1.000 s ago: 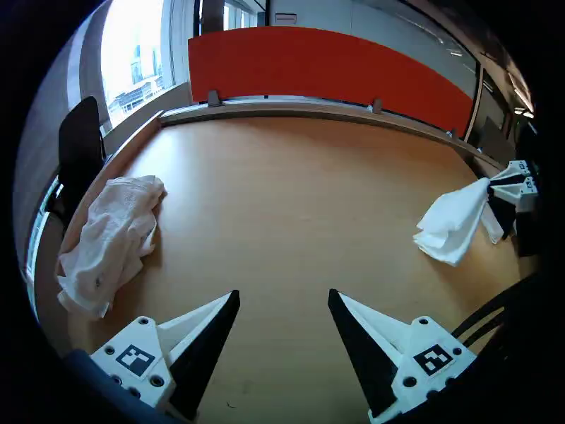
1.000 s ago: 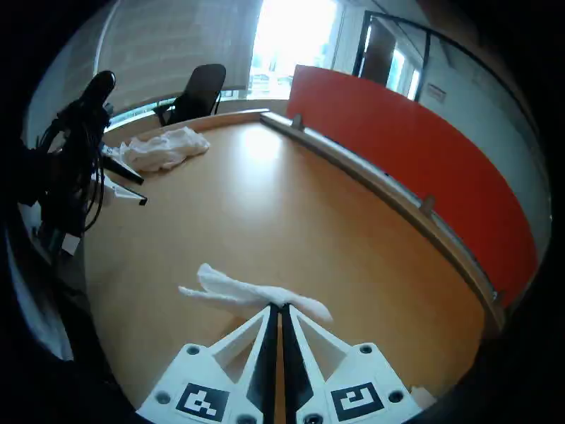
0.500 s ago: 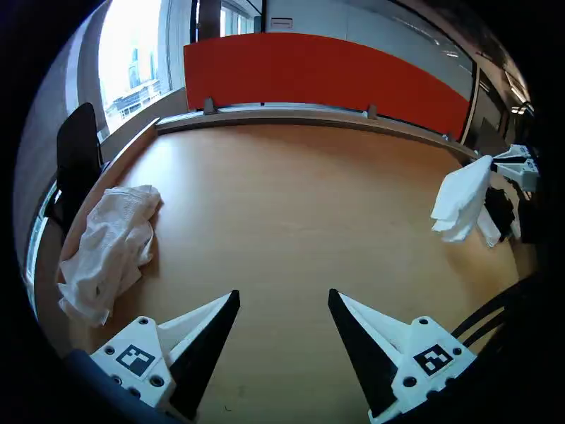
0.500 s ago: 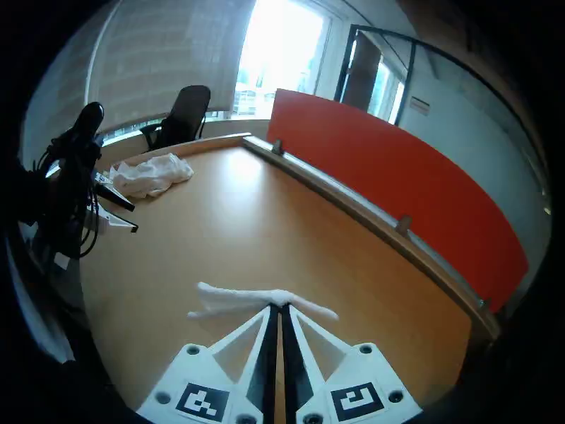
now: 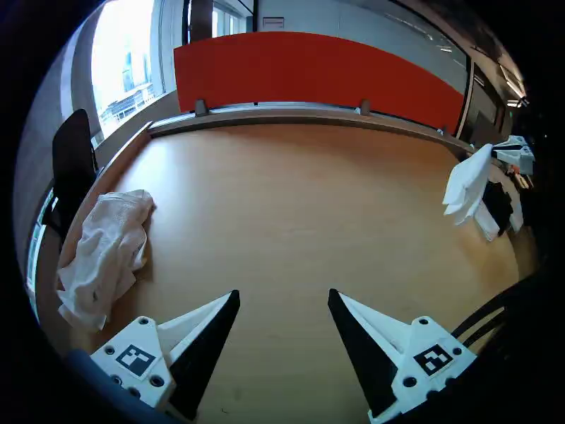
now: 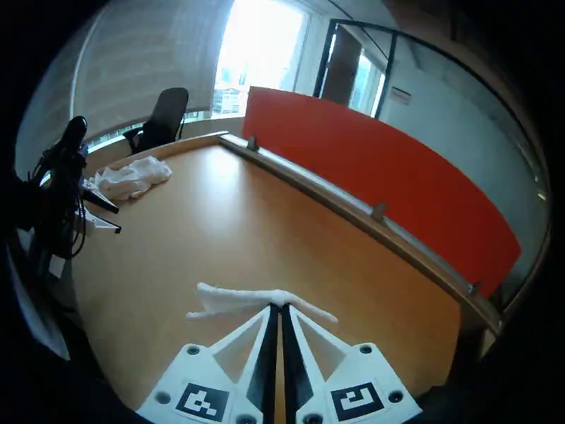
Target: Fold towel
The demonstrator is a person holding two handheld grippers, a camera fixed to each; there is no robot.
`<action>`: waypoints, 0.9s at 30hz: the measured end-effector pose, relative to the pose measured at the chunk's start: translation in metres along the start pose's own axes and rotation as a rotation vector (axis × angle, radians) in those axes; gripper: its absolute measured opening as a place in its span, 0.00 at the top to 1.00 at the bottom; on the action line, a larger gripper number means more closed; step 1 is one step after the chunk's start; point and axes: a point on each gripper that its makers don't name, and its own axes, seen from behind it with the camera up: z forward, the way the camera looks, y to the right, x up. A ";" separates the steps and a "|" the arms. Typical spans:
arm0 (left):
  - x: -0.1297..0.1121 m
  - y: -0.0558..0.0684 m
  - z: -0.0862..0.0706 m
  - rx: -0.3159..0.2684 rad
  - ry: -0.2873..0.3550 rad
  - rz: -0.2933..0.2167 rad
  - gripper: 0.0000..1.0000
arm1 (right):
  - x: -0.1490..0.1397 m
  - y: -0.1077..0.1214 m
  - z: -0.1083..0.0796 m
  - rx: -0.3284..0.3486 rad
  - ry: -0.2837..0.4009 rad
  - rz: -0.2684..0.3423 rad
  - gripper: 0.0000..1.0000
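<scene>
a white towel (image 6: 236, 299) is held pinched in the closed right gripper (image 6: 281, 308) above the wooden table (image 5: 296, 198); the left gripper (image 5: 282, 293) is spread wide, with a crumpled cloth (image 5: 106, 254) seen beside a black chair (image 5: 70, 159).

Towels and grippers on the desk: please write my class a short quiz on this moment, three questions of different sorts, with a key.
1. True or false: the left gripper is shut on a towel.
2. What does the right gripper pinch? A) a white towel B) a cable C) nothing
3. Fill in the gap: the crumpled towel lies at the edge of the desk, close to a black ____.

Key
1. False: its jaws stand wide apart over bare wood.
2. A
3. chair
</scene>
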 end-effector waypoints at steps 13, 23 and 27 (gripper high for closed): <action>0.003 0.004 0.001 0.004 -0.002 0.018 0.07 | -0.042 0.073 -0.011 -0.085 -0.069 0.091 0.96; 0.007 0.006 0.001 0.013 -0.004 0.024 0.07 | -0.062 0.114 -0.018 -0.131 -0.106 0.100 0.96; 0.006 0.008 0.001 0.018 -0.005 0.026 0.07 | -0.070 0.129 -0.021 -0.149 -0.127 0.101 0.96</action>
